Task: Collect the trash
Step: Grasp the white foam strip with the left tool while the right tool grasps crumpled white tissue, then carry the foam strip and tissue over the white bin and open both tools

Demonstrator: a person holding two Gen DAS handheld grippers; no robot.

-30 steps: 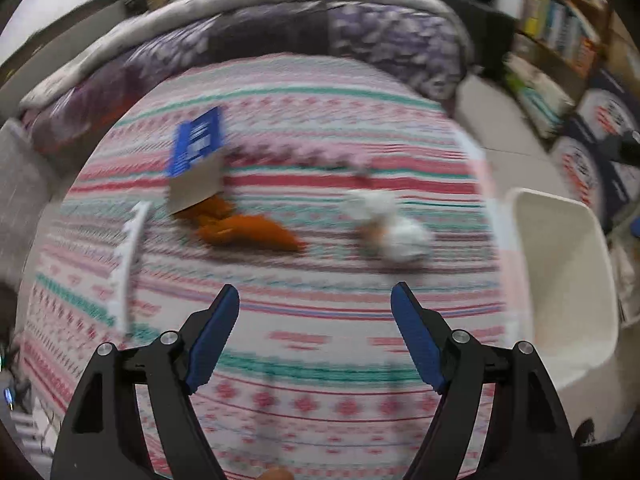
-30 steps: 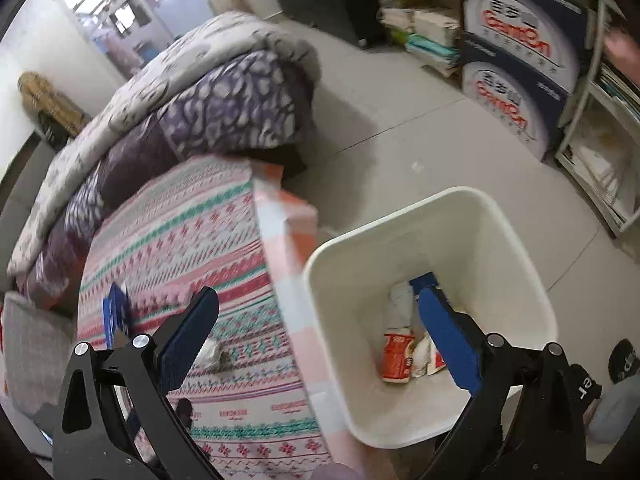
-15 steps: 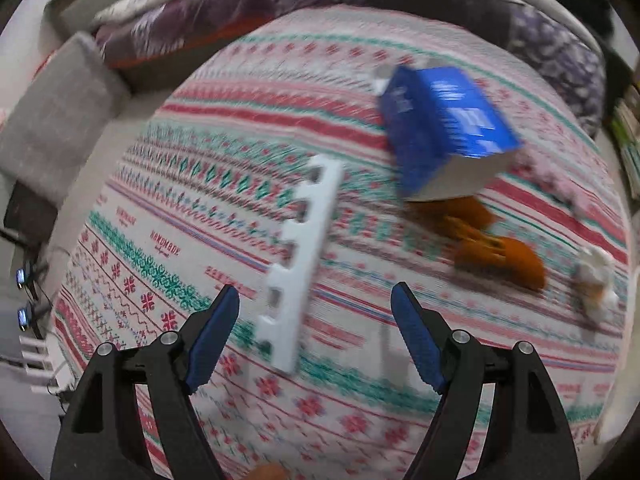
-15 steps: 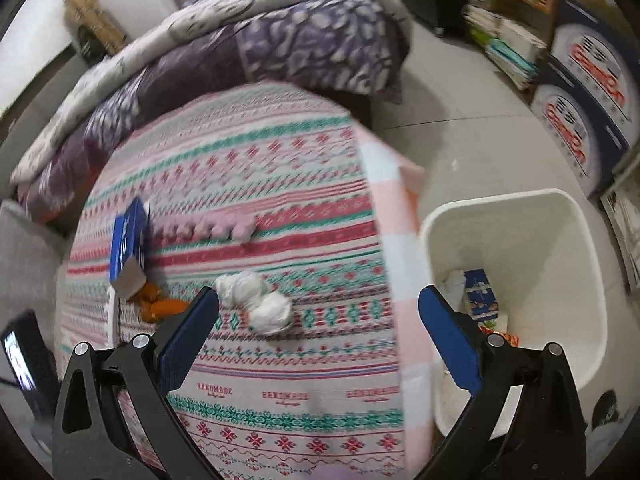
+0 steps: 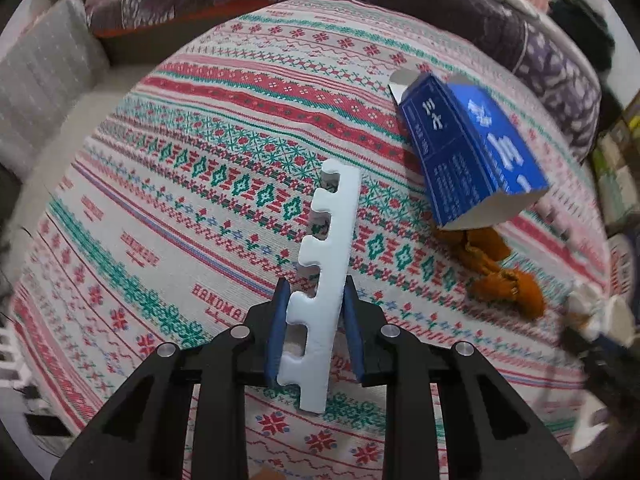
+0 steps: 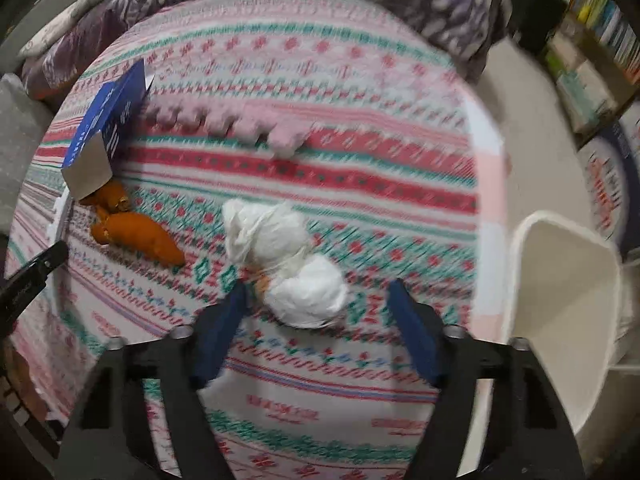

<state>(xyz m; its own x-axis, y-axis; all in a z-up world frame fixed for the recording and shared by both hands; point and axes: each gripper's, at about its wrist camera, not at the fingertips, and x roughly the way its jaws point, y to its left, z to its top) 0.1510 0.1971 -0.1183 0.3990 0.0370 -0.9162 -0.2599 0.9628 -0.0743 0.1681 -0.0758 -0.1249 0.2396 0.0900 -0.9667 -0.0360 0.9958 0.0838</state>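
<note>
Left gripper [image 5: 314, 334] is pointing steeply down at the bed [image 5: 192, 184], jaws closing on the white foam strip [image 5: 324, 280] lying mid-bed. Right gripper [image 6: 318, 332] is angling down likewise, jaws spread but closing around the white tissue wad [image 6: 288, 264] near the bed's right edge. White bin [image 6: 560, 300] is standing beside that edge; contents not visible.

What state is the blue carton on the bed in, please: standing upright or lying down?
Lying down. The blue carton rests on its side on the patterned bedspread, its open end facing the camera.
</note>
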